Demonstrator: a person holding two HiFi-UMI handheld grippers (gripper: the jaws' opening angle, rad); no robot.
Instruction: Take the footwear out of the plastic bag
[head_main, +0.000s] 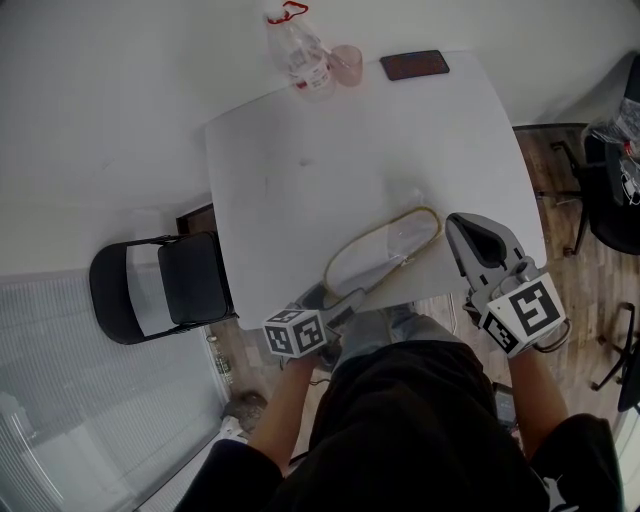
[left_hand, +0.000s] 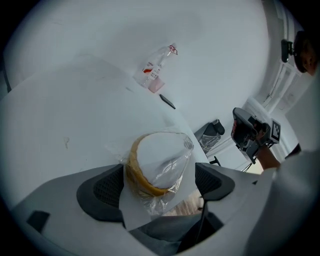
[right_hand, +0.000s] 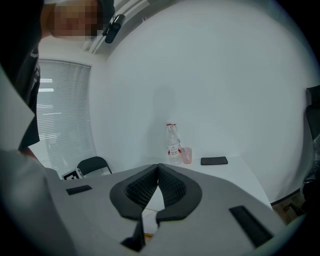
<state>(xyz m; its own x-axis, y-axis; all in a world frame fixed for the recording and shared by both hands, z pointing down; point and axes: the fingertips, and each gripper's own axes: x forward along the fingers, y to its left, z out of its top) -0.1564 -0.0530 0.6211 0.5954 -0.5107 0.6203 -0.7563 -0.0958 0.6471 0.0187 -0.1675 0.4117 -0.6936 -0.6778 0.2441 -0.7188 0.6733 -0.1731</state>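
Observation:
A white slipper with a tan rim (head_main: 385, 250) lies inside a clear plastic bag (head_main: 412, 228) at the front edge of the white table (head_main: 300, 170). My left gripper (head_main: 335, 300) is at the slipper's near end. In the left gripper view the bagged slipper (left_hand: 155, 165) sits between the widely spread jaws of the left gripper (left_hand: 157, 186), with a gap on each side and neither pad pressing it. My right gripper (head_main: 470, 232) hovers just right of the slipper's far end, above the table's right front corner. In its own view the right gripper (right_hand: 158, 172) is shut with nothing in it.
At the table's far edge stand a clear bottle (head_main: 300, 50) and a pink cup (head_main: 346, 65), with a dark phone (head_main: 414, 65) lying beside them. A black folding chair (head_main: 160, 285) stands left of the table. More dark chairs (head_main: 610, 190) are on the wooden floor to the right.

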